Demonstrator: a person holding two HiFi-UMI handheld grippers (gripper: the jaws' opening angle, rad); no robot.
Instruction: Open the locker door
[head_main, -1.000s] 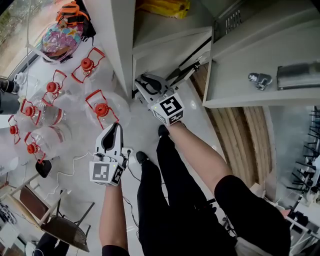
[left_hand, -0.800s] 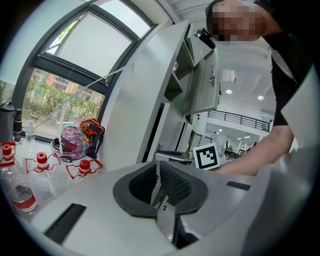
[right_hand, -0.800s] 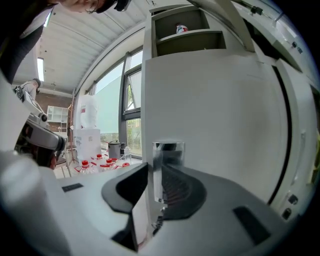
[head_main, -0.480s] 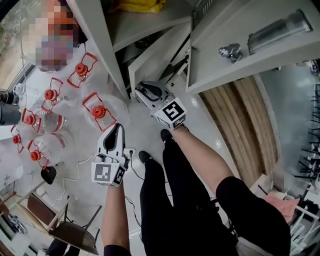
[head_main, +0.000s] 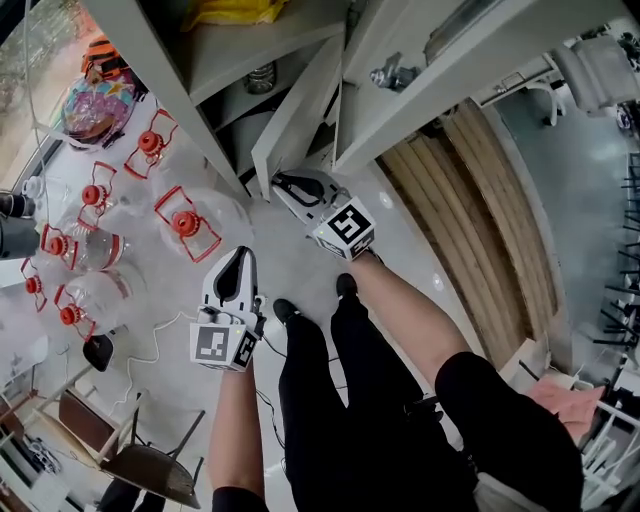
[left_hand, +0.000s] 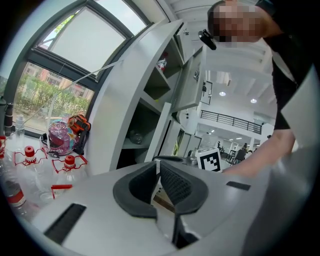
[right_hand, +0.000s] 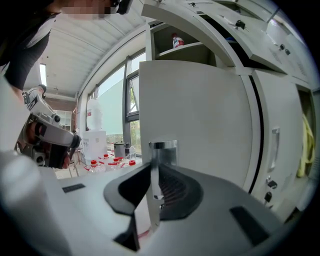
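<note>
We see right gripper (right_hand: 154, 187) at locker door (right_hand: 200, 110). Jaws closing on shiny handle (right_hand: 162, 150) near door's edge. Handle stands up-and-down, straight between pads. Pads seem to touch it, hard to be sure. Left gripper (head_main: 240, 260) farther off, jaws pressed together, holding nothing.

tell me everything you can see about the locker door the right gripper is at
The locker door is a flat, pale grey panel, metal by its look, with a plain face. A small shiny metal handle stands out near its free edge. It hangs ajar, swung out from the locker. The right gripper has the handle between its jaws, which are closing on it; nothing else is seen touching the door.
</note>
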